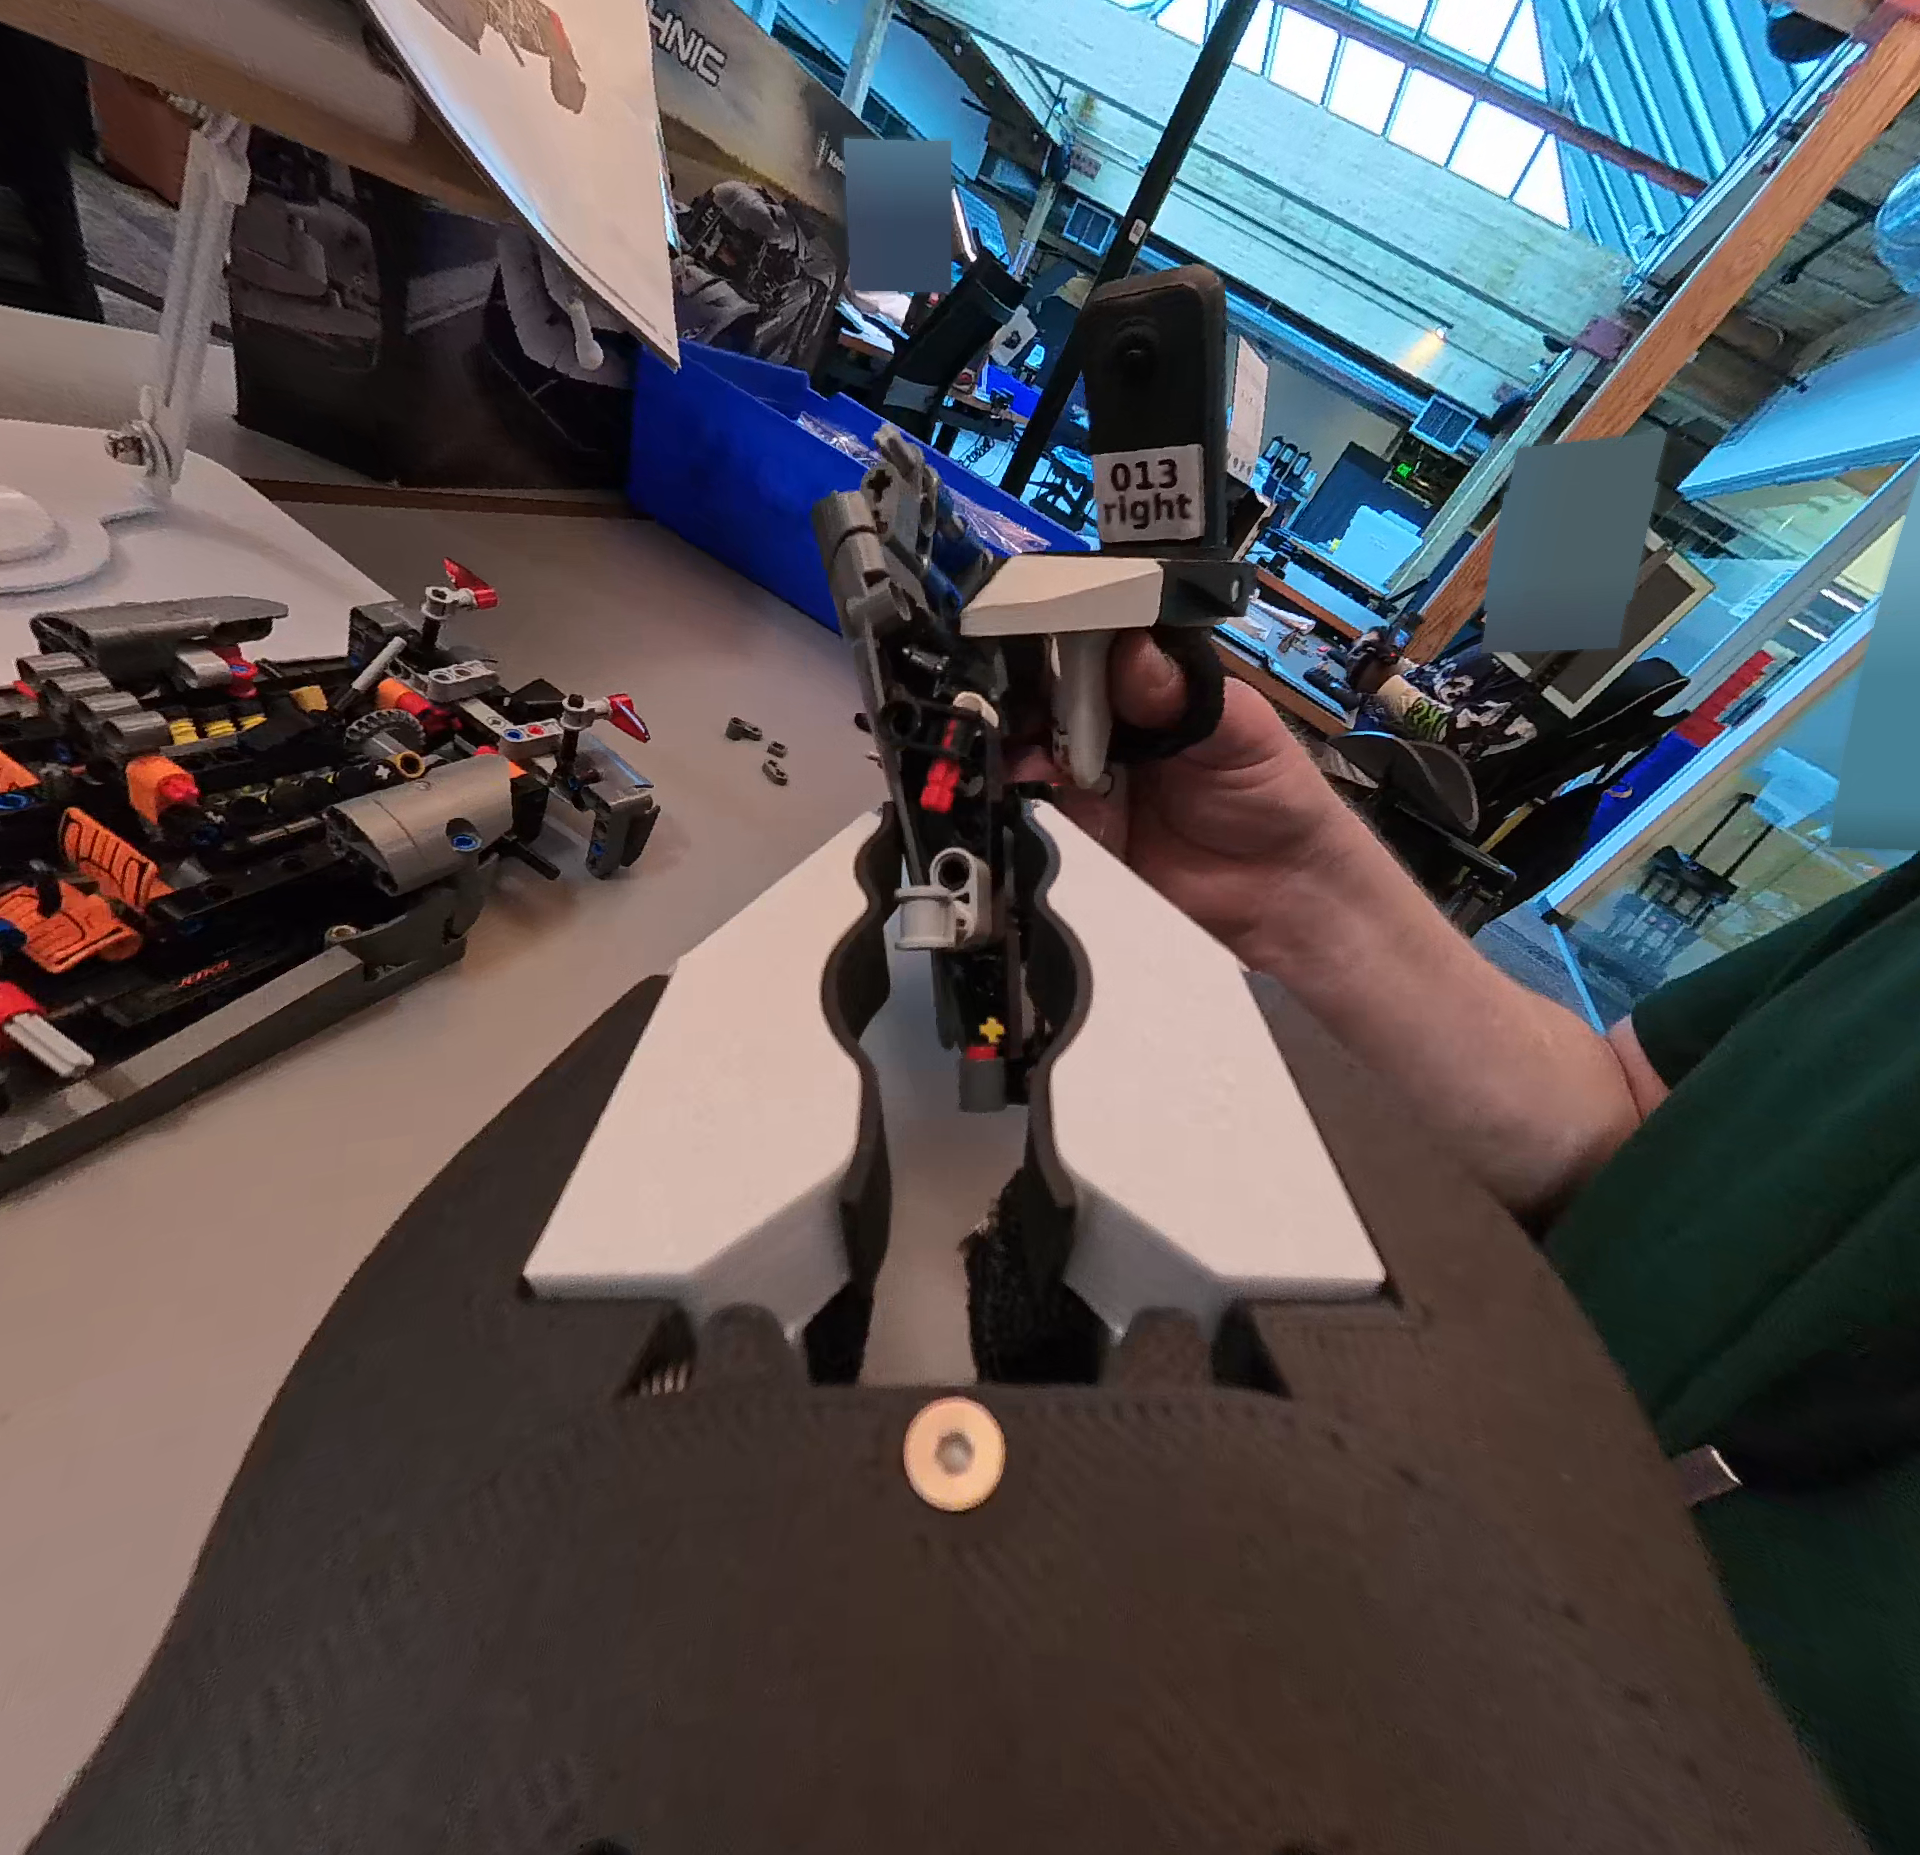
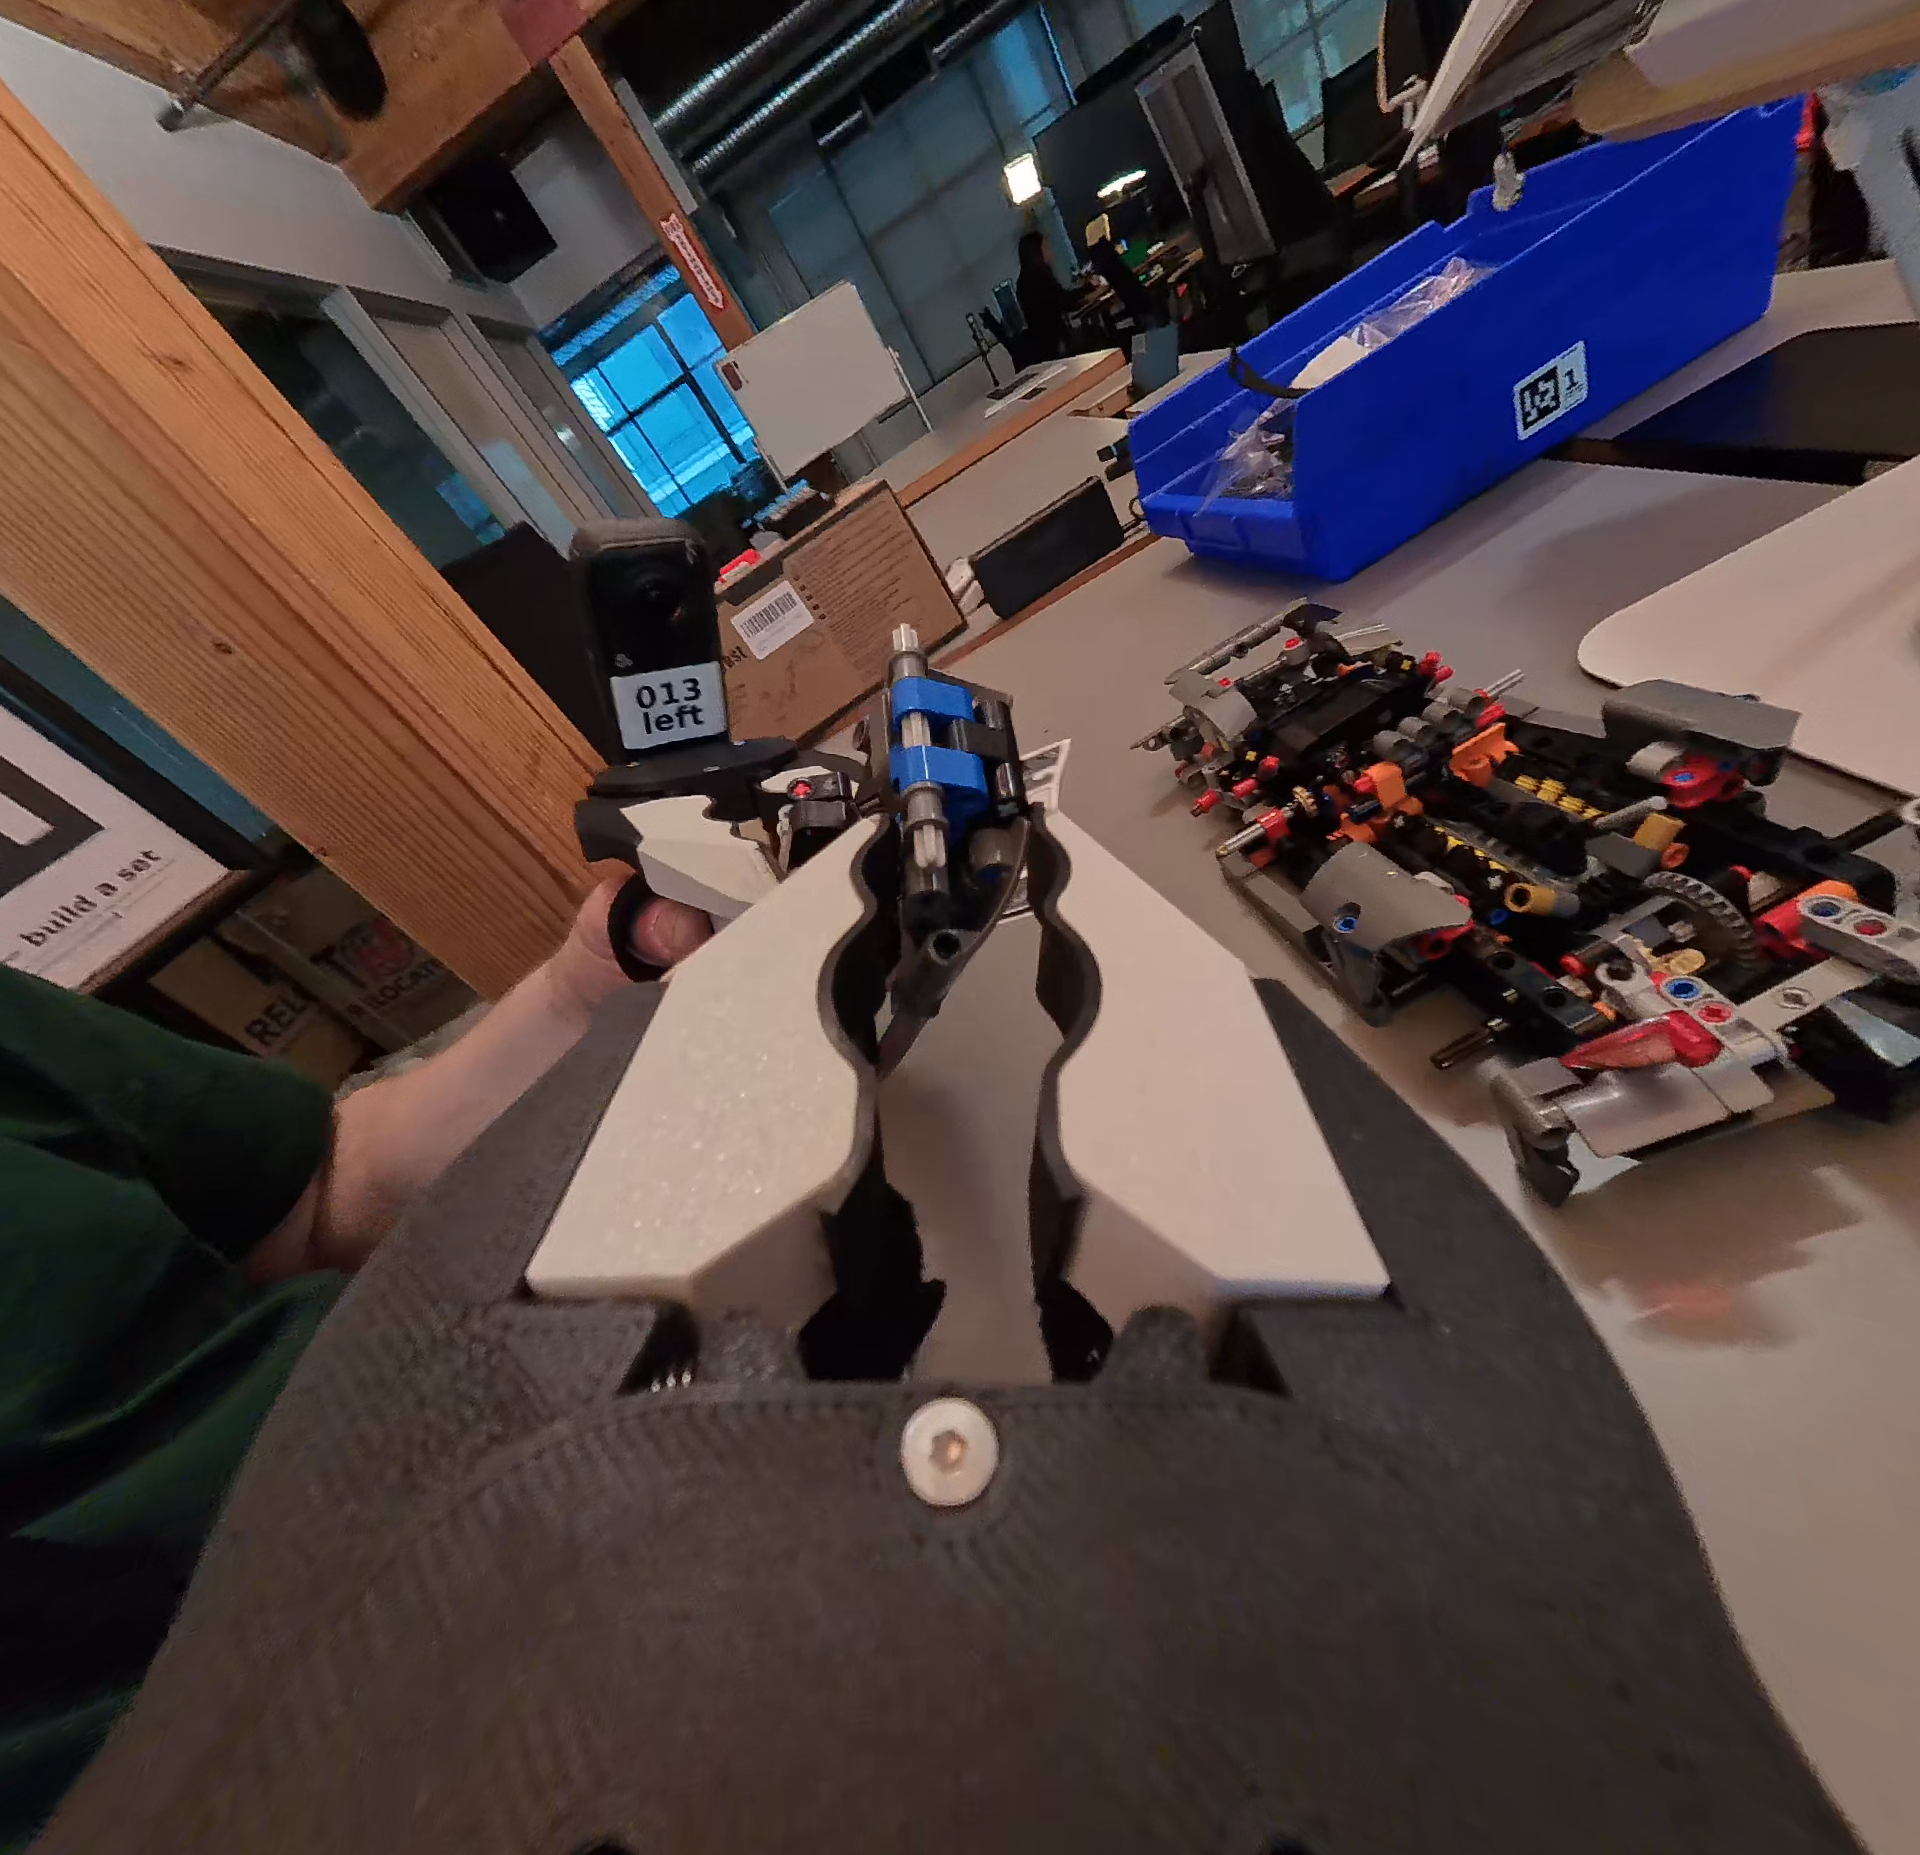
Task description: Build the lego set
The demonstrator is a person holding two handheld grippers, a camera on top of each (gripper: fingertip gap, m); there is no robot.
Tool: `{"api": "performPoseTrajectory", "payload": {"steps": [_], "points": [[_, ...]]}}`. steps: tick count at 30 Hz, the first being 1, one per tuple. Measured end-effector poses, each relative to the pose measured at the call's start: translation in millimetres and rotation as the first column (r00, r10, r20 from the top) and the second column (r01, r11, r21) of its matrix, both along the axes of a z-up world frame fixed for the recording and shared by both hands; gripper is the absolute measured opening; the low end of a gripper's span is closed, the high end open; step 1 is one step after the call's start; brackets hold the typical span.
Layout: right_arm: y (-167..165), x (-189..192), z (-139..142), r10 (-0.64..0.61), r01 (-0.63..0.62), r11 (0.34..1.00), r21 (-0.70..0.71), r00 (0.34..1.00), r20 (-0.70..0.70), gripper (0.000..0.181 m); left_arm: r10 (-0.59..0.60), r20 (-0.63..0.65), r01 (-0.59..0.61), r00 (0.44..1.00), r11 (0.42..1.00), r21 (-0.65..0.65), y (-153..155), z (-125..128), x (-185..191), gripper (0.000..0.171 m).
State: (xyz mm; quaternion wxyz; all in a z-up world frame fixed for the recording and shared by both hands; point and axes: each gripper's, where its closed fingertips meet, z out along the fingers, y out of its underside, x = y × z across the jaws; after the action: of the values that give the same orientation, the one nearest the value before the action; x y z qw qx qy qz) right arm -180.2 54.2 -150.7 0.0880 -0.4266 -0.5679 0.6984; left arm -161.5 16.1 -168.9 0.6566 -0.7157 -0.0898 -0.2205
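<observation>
A long black and grey lego sub-assembly (image 1: 940, 901) with red, yellow and blue bits is held upright in the air above the table. My left gripper (image 1: 961, 839) is shut on its lower part. My right gripper (image 2: 951, 839) is shut on the same sub-assembly (image 2: 930, 756), at the end with the blue blocks and a white axle. Each gripper shows in the other's view: the right one (image 1: 1013, 683) comes in from the right, the left one (image 2: 774, 849) from the left. The large lego car chassis (image 1: 260, 818) lies flat on the grey table (image 1: 312, 1234); it also shows in the right wrist view (image 2: 1507, 870).
A few small dark loose pieces (image 1: 758, 745) lie on the table by the chassis. A blue bin (image 2: 1455, 392) with bagged parts stands behind. An instruction booklet (image 1: 520, 91) hangs on a stand over the set's box (image 1: 416, 330). A white mat (image 2: 1766, 610) lies beyond the chassis. Tip to tip, the grippers are about 5 cm apart.
</observation>
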Motion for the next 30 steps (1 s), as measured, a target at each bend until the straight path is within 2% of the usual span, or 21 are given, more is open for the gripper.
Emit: {"api": "performPoseTrajectory", "payload": {"steps": [4,9,16,23,26,28,30], "points": [[0,-1,2,-0.031,0.033,0.998,0.051,0.999,-0.039,0.022,0.009,0.007,-0.009,1.0,1.0,0.009,0,0,-2,0.018],[5,2,12,-0.001,-0.003,0.997,-0.077,0.999,-0.042,0.021,0.0,0.003,0.0,1.0,1.0,0.017,0,1,0,0.018],[7,4,15,0.02,-0.025,0.99,-0.14,0.999,-0.04,0.02,-0.008,-0.017,0.008,1.0,0.999,0.04,0,2,2,0.019],[6,8,19,0.157,-0.141,0.9,-0.413,0.988,0.004,0.02,-0.015,-0.115,0.024,0.993,0.997,0.071,-3,8,3,0.019],[2,12,23,0.223,-0.198,0.854,-0.481,0.975,-0.005,0.021,-0.027,-0.173,0.043,0.984,0.995,0.088,-6,10,5,0.019],[0,13,24,0.213,-0.202,0.872,-0.446,0.977,-0.025,0.021,-0.019,-0.215,0.038,0.976,0.996,0.083,-9,11,2,0.018],[-3,13,27,0.16,-0.174,0.921,-0.348,0.985,-0.067,0.022,-0.002,-0.269,0.025,0.963,0.996,0.08,-12,13,0,0.018]]}}
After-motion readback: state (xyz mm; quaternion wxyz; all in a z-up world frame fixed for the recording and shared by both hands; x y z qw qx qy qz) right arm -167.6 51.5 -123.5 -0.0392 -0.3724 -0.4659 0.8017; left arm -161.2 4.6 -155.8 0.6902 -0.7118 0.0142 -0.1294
